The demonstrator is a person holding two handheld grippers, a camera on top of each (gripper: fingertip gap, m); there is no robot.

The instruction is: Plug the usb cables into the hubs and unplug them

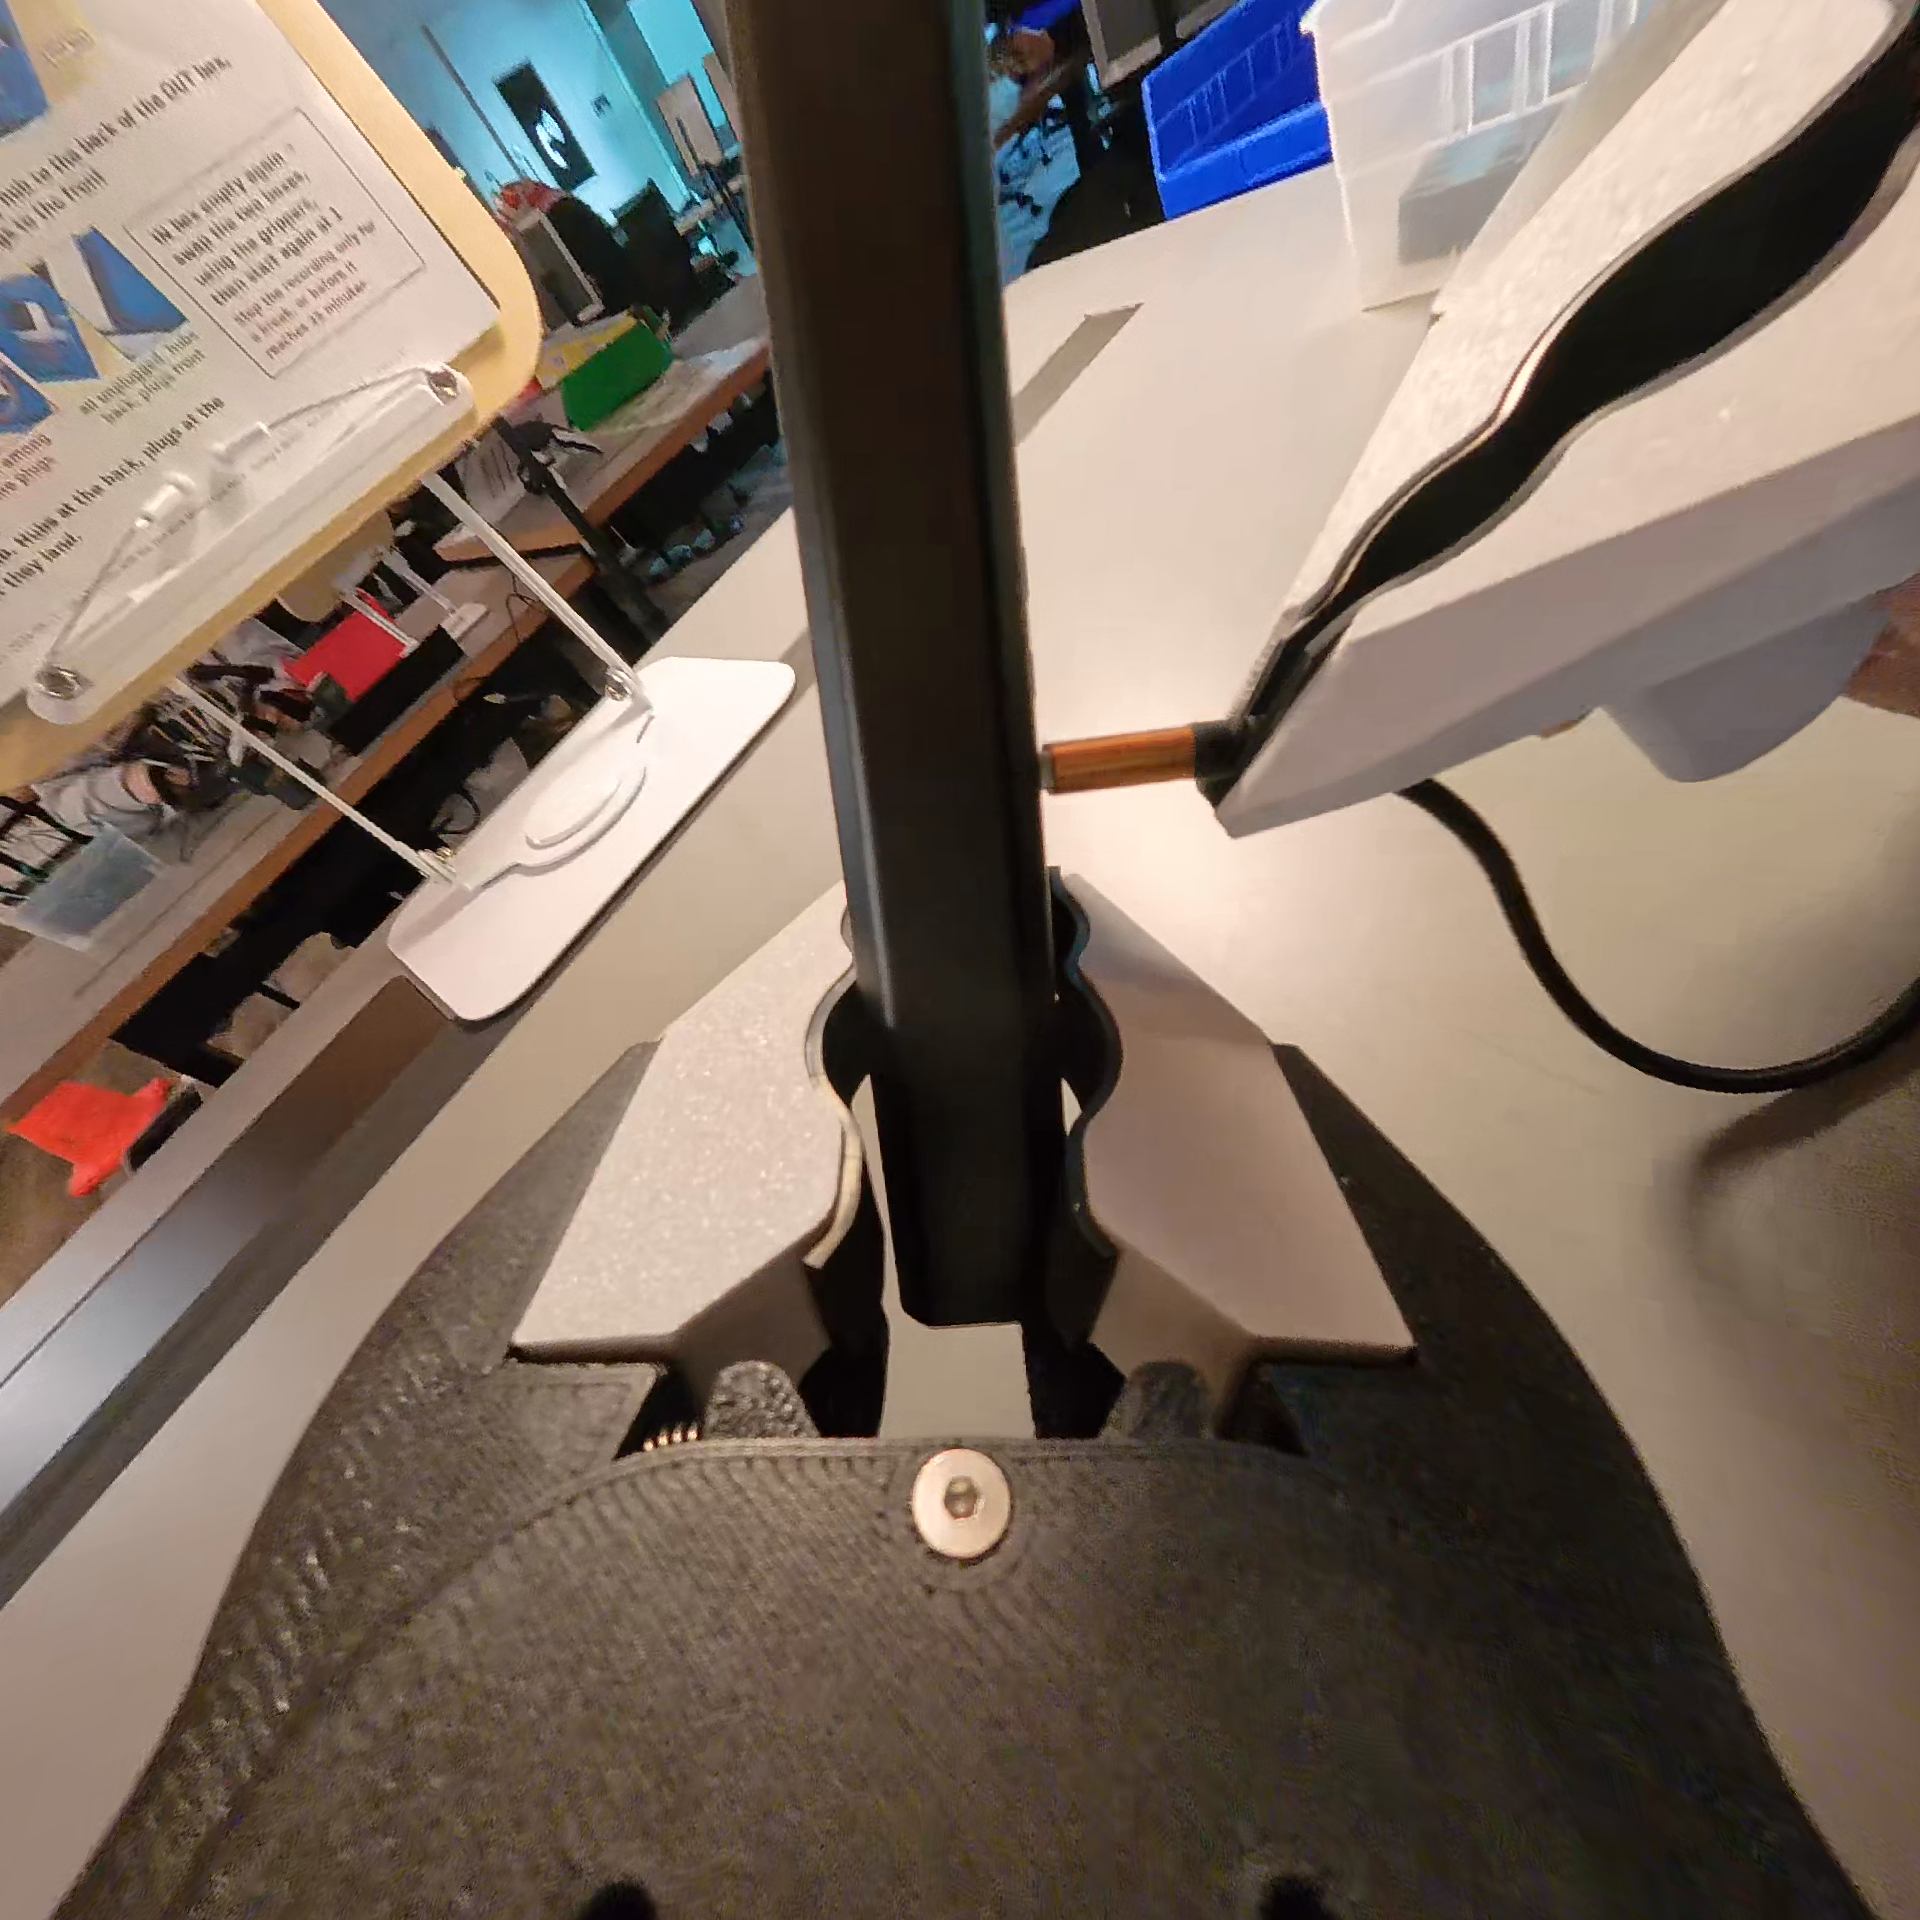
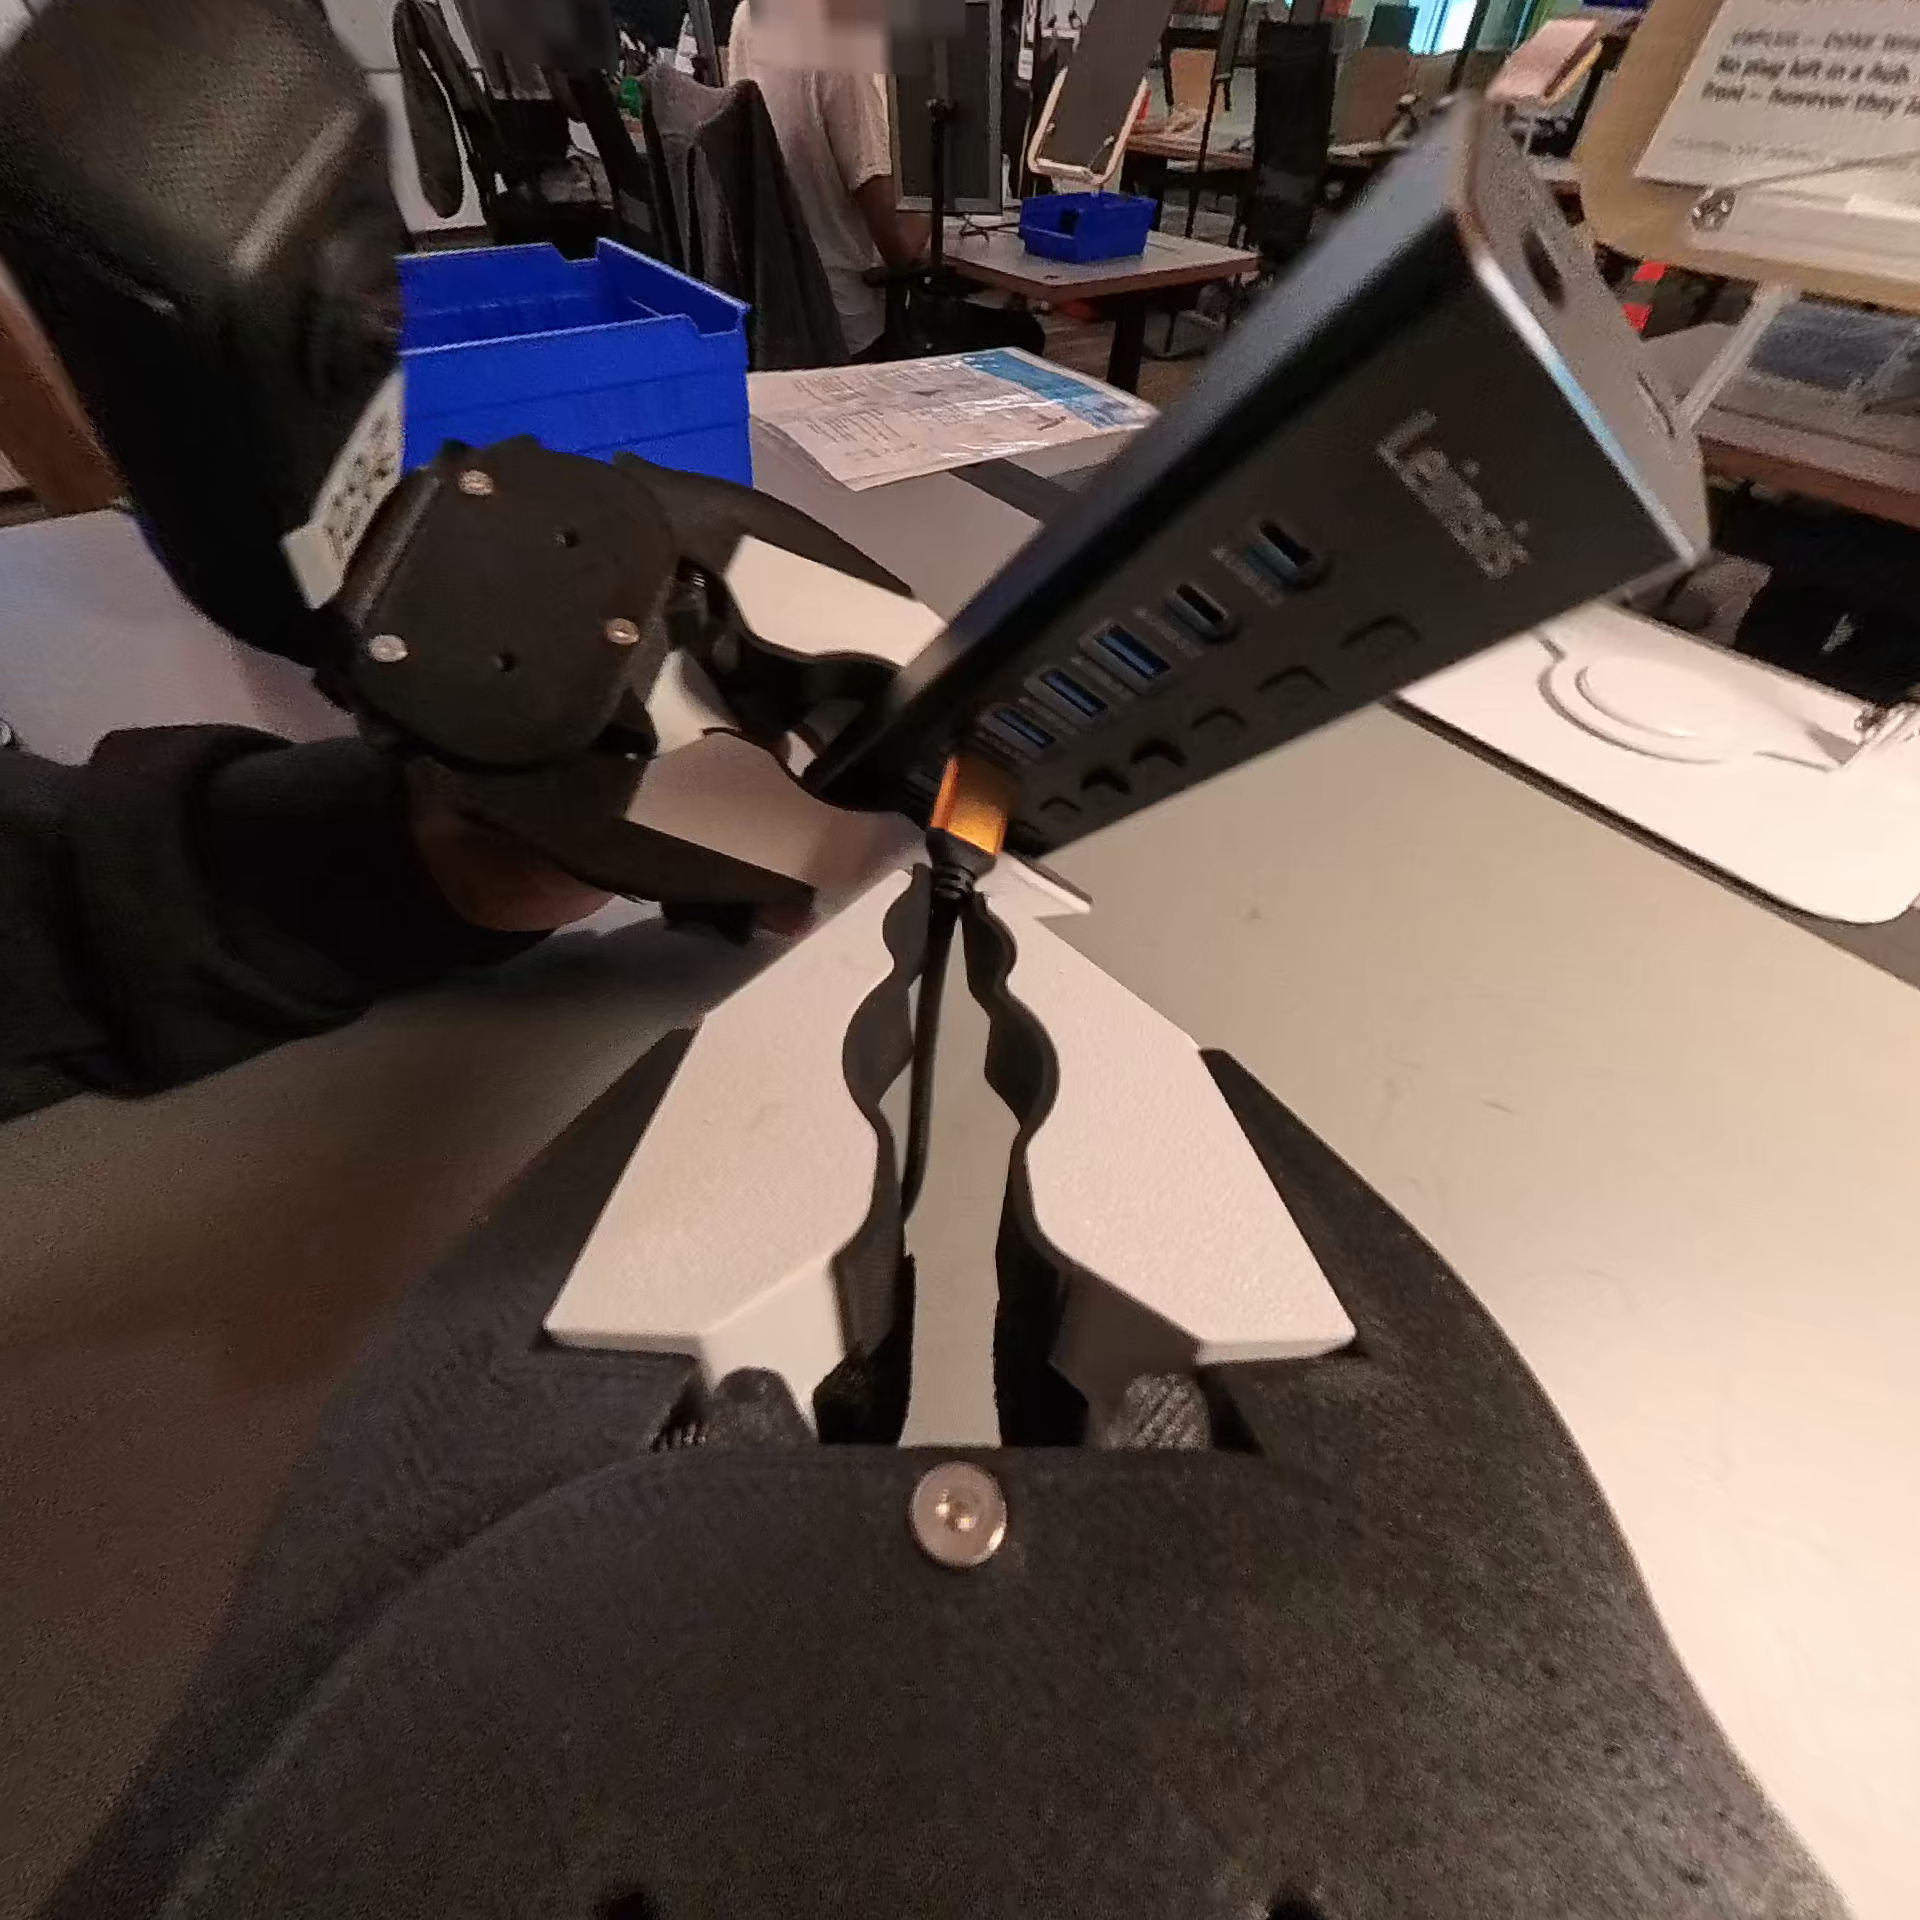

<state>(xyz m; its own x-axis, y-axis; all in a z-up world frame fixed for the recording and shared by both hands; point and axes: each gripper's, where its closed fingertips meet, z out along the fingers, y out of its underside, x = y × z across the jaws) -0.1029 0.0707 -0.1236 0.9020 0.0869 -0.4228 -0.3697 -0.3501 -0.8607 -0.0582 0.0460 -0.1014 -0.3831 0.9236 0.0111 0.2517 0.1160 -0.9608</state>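
The left gripper (image 1: 961,1060) clamps the black hub (image 2: 1278,582) aloft; the right gripper (image 2: 940,914) pinches the cable (image 2: 925,1039) behind its orange plug (image 2: 968,805) — at a near port. Keep it square — no twisting.

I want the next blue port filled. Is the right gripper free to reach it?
Probably not yet: the right gripper is shut on the cable just behind the orange plug at the hub.
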